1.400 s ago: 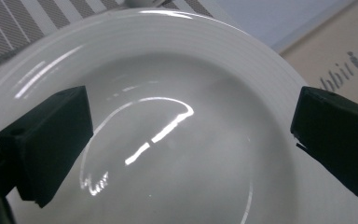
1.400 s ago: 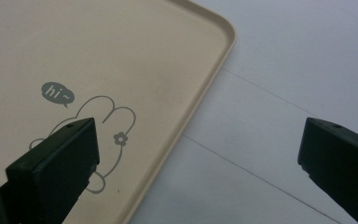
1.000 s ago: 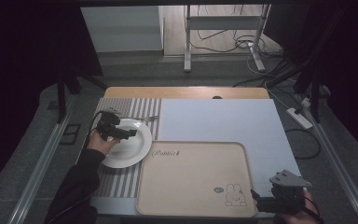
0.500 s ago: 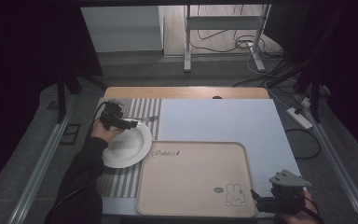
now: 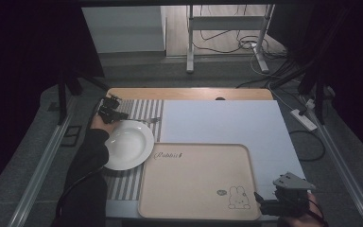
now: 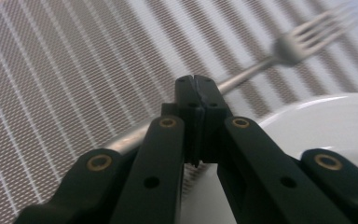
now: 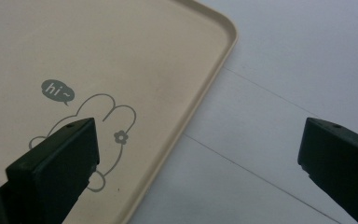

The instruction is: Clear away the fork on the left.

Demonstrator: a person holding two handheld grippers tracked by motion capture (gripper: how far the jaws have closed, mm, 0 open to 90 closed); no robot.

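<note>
Striped mat [image 5: 144, 109]: fork [image 6: 279, 51] behind plate [image 5: 127, 144], tray [image 5: 196, 182] alongside.

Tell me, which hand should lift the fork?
The left. Its tongs have just closed and sit shut on the fork handle beside the plate. The right tongs hang open far off, over the tray corner with the bunny.

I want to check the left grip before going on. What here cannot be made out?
- Fork, left gripper view: handle passes behind the left gripper; the shut black jaws hide any contact.
- Fork tines, same view: blurred.
- Fork, high view: too small.
- Right gripper, high view: partly cut off by the bottom edge.
</note>
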